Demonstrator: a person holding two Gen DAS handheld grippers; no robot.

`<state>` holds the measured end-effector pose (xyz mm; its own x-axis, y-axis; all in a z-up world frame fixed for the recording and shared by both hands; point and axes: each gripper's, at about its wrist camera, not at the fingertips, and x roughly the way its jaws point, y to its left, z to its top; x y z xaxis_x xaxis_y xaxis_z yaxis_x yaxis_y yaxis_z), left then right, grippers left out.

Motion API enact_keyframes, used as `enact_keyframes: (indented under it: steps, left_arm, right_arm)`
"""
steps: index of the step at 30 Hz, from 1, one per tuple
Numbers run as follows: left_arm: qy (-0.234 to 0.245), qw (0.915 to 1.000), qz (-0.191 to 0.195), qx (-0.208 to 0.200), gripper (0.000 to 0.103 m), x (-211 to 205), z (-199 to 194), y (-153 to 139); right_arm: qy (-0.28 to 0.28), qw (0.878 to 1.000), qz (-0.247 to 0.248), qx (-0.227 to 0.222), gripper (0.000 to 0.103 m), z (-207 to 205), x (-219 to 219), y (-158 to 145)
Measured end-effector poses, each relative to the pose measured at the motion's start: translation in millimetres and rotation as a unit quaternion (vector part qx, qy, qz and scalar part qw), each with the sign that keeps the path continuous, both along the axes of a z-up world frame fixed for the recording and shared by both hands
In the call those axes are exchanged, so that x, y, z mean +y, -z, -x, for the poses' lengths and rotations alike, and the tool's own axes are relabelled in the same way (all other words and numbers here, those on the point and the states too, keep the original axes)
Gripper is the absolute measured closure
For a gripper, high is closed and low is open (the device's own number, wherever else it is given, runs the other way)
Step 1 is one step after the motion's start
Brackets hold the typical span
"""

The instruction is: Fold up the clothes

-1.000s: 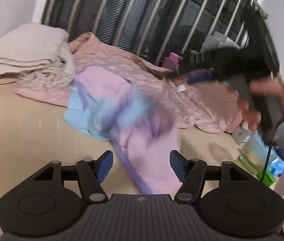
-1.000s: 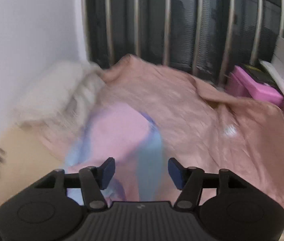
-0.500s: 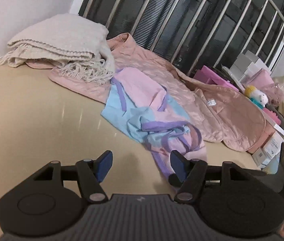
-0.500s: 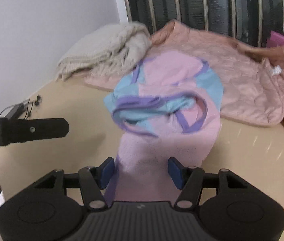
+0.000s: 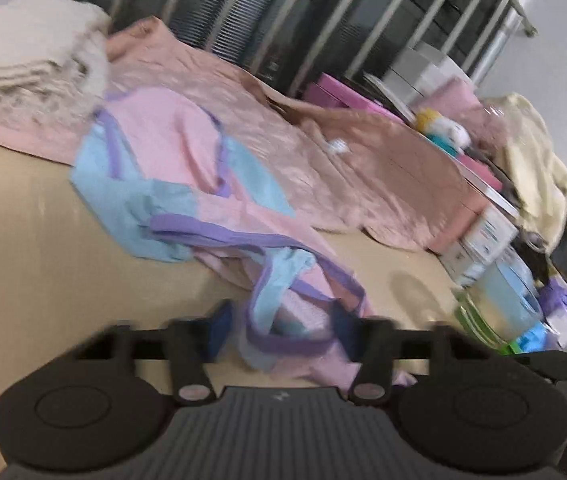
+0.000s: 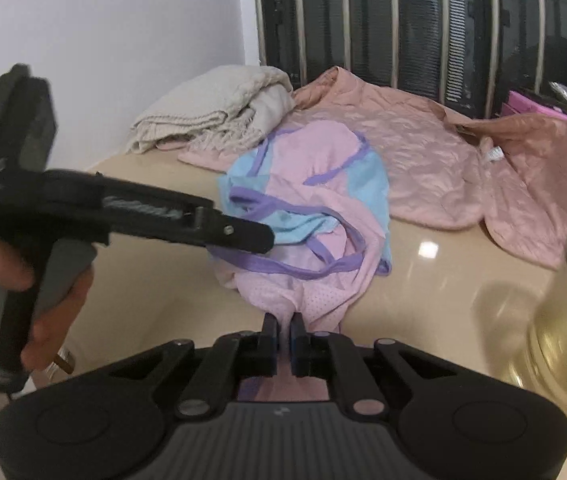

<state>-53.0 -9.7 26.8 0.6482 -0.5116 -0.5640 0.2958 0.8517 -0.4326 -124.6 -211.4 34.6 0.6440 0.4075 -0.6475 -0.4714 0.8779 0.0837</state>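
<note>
A pink, light-blue and purple-trimmed top [image 6: 315, 200] lies crumpled on the beige table [image 6: 143, 280]. It also shows in the left wrist view [image 5: 187, 168]. My right gripper [image 6: 283, 340] is shut on the pink near hem of the top. My left gripper [image 5: 279, 324] is open, its fingers on either side of a purple-edged fold at the top's near end. In the right wrist view the left gripper [image 6: 243, 236] reaches in from the left over the top's blue part.
A pink quilted jacket [image 6: 443, 160] lies behind the top, and a folded cream blanket [image 6: 211, 116] at the back left. A glass jar [image 6: 563, 320] stands at the right, with boxes and clutter [image 5: 503, 220] beyond. Metal bars [image 6: 403, 20] line the back.
My right gripper has closed on the top's pink hem. My left gripper has moved in to the garment's purple-edged fold, which now sits between its open fingers.
</note>
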Motion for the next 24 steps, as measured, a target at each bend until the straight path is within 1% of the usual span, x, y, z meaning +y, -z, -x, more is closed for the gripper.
enact_keyframes:
  steps: [1, 2, 3, 4, 5, 6, 7, 8, 9, 11, 13, 14, 15, 16, 17, 18, 19, 20, 21, 22, 23, 24]
  left_arm:
    - [0.008, 0.9999, 0.003, 0.005, 0.101, -2, 0, 3]
    - [0.005, 0.9999, 0.01, 0.006, 0.101, 0, 1, 3]
    - [-0.013, 0.9997, 0.02, 0.0, 0.102, 9, 6, 2]
    - [-0.032, 0.999, 0.03, -0.006, 0.102, 17, 12, 1]
    - [-0.056, 0.9976, 0.039, -0.009, 0.102, 30, 19, -1]
    - [-0.079, 0.9956, 0.05, -0.008, 0.102, 41, 25, -1]
    - [-0.104, 0.9924, 0.066, 0.002, 0.102, 54, 31, 1]
    - [-0.13, 0.9882, 0.081, 0.012, 0.102, 67, 37, 4]
    - [-0.154, 0.9834, 0.094, 0.021, 0.102, 78, 44, 7]
    - [-0.192, 0.9763, 0.094, 0.037, 0.102, 88, 56, 17]
    - [-0.23, 0.97, 0.075, 0.026, 0.1, 92, 69, 21]
    - [-0.243, 0.9675, 0.069, 0.017, 0.098, 94, 75, 19]
    - [-0.249, 0.9666, 0.061, 0.007, 0.094, 95, 79, 16]
    - [-0.244, 0.9684, 0.052, -0.004, 0.084, 94, 82, 11]
    - [-0.234, 0.9711, 0.042, -0.019, 0.075, 92, 85, 4]
    - [-0.223, 0.9737, 0.032, -0.034, 0.057, 89, 87, -3]
    - [-0.203, 0.9776, 0.019, -0.052, 0.051, 85, 90, -10]
    - [-0.174, 0.9823, 0.006, -0.07, 0.048, 78, 92, -17]
    - [-0.132, 0.9878, -0.008, -0.082, 0.039, 69, 92, -22]
    - [-0.088, 0.9923, -0.019, -0.086, 0.028, 62, 90, -23]
    - [-0.048, 0.9949, -0.027, -0.084, 0.027, 55, 86, -22]
    - [-0.021, 0.9961, -0.03, -0.08, 0.027, 50, 81, -18]
  right_arm:
    - [0.003, 1.0, -0.004, 0.004, 0.096, 3, -3, 1]
    - [0.005, 1.0, -0.007, 0.009, 0.095, 4, -5, 1]
    - [0.008, 1.0, -0.01, 0.013, 0.093, 6, -8, 2]
    - [0.013, 1.0, -0.015, 0.012, 0.083, 7, -10, 1]
    - [0.018, 1.0, -0.02, 0.009, 0.076, 8, -11, 0]
    - [0.024, 0.999, -0.025, 0.003, 0.062, 7, -13, -2]
    - [0.032, 0.999, -0.03, -0.005, 0.052, 7, -13, -3]
    - [0.041, 0.999, -0.035, -0.009, 0.05, 3, -12, -3]
    - [0.049, 0.998, -0.04, -0.012, 0.05, -1, -11, -3]
    - [0.058, 0.998, -0.04, -0.001, 0.05, -12, -3, 5]
    - [0.058, 0.998, -0.027, 0.004, 0.053, -21, 11, 14]
    - [0.055, 0.998, -0.02, 0.006, 0.057, -23, 17, 18]
    - [0.045, 0.999, -0.016, 0.007, 0.071, -24, 22, 21]
    - [0.031, 0.999, -0.015, 0.009, 0.095, -23, 28, 24]
    - [0.027, 0.999, -0.018, 0.007, 0.097, -22, 31, 24]
    - [0.029, 0.999, -0.021, -0.004, 0.097, -19, 33, 20]
    - [0.03, 0.999, -0.025, -0.015, 0.098, -16, 34, 15]
    - [0.028, 0.999, -0.031, -0.027, 0.098, -14, 33, 8]
    - [0.025, 0.998, -0.042, -0.038, 0.098, -12, 30, 1]
    - [0.022, 0.997, -0.052, -0.047, 0.098, -10, 27, -7]
    - [0.017, 0.997, -0.058, -0.053, 0.098, -10, 25, -14]
    - [0.012, 0.996, -0.064, -0.059, 0.098, -10, 23, -21]
